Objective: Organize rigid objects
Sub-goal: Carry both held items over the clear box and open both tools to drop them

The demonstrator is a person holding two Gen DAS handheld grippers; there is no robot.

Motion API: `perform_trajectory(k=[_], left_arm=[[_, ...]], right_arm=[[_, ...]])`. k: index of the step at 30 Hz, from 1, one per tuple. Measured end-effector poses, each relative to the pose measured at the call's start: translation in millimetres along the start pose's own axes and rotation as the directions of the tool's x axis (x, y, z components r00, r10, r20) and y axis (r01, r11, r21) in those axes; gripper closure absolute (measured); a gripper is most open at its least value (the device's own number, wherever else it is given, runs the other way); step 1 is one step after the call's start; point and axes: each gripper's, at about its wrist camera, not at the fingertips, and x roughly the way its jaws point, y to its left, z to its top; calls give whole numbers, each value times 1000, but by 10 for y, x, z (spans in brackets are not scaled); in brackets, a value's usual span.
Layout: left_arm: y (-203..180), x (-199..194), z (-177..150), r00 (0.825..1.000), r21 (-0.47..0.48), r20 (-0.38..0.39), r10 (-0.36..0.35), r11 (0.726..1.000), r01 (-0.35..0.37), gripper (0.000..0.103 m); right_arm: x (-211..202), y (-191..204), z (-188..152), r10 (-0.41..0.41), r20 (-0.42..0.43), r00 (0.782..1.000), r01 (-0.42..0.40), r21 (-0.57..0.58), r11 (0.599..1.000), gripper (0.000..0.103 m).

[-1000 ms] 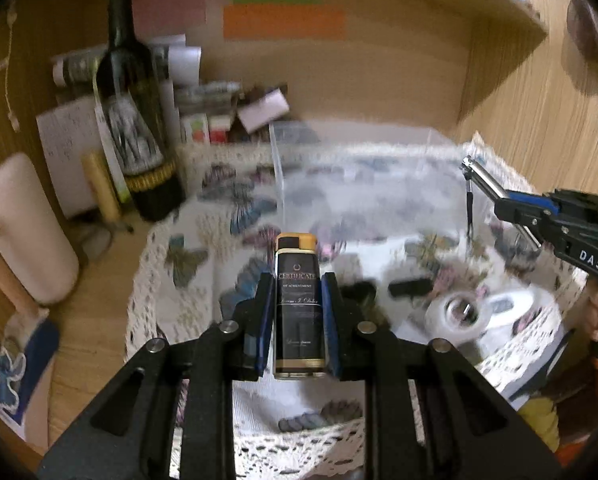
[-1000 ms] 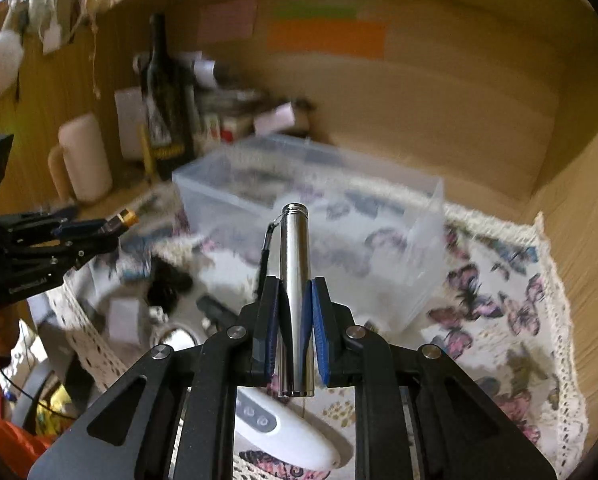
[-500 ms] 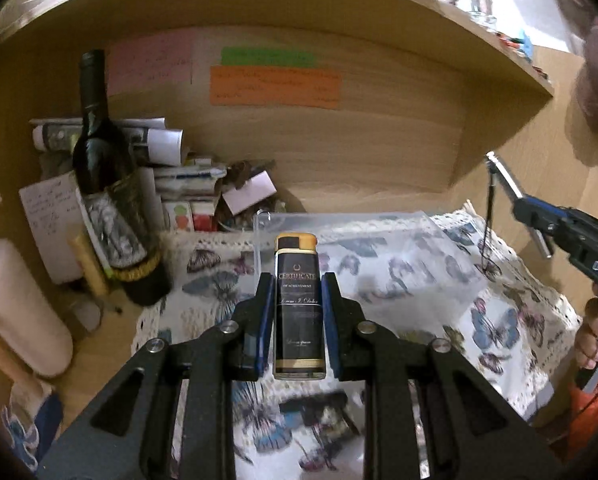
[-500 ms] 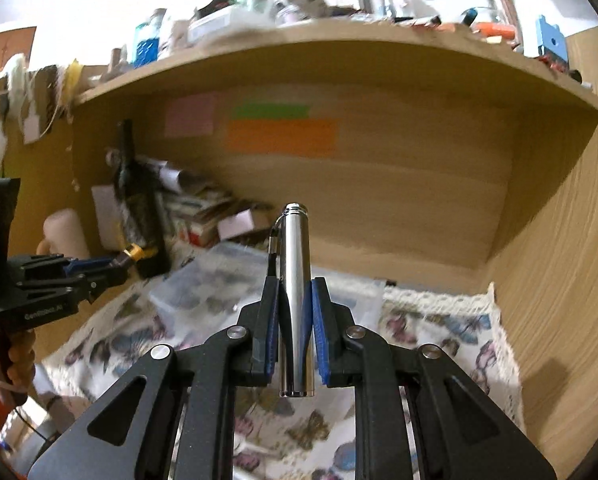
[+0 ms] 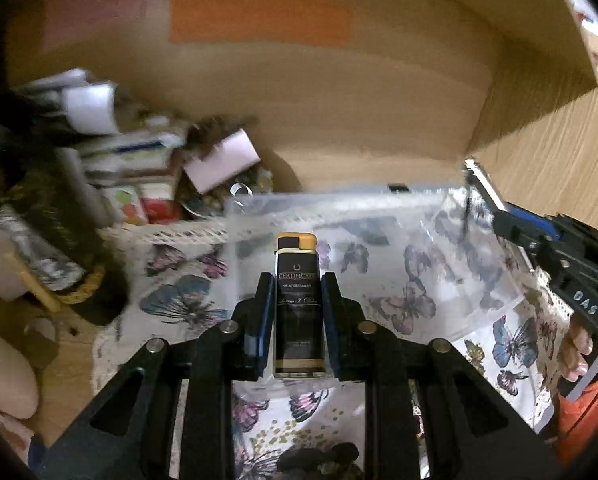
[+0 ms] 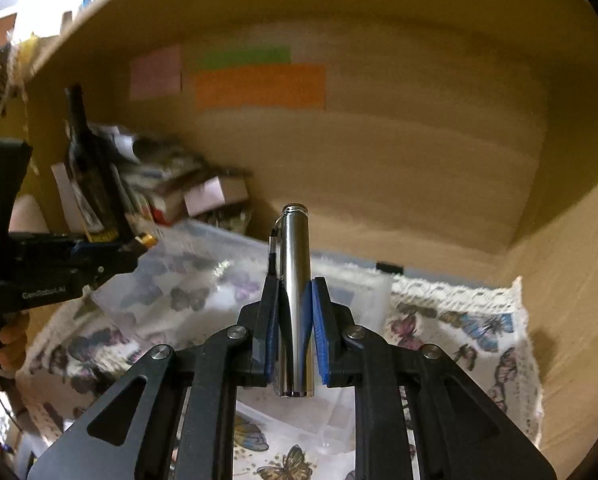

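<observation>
Left hand-held gripper (image 5: 298, 312) is clamped on a black lighter (image 5: 298, 300) above the clear bin (image 5: 339, 208). Right hand-held gripper (image 6: 295, 320) is clamped on a silver cylinder (image 6: 295, 280) above the same bin.

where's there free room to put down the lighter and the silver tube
The clear bin looks bare inside, so both the lighter and the silver tube fit. The butterfly cloth between the bin and the right wooden wall is open too. The back-left corner is crowded: wine bottle, papers and boxes.
</observation>
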Motion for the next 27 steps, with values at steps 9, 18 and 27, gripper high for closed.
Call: perform_trajectory(k=[9, 18, 27], left_arm=[[-187, 440, 26, 996, 82, -91, -9, 996, 16, 80], [-247, 620, 7, 989, 101, -144, -14, 994, 29, 80], [-272, 424, 2, 995, 92, -102, 5, 996, 5, 71]], right_arm=[[550, -3, -131, 33, -171, 985, -35, -6, 999, 89], [694, 42, -190, 42, -236, 971, -51, -30, 998, 89], [457, 68, -126, 45, -186, 981, -48, -11, 999, 77]])
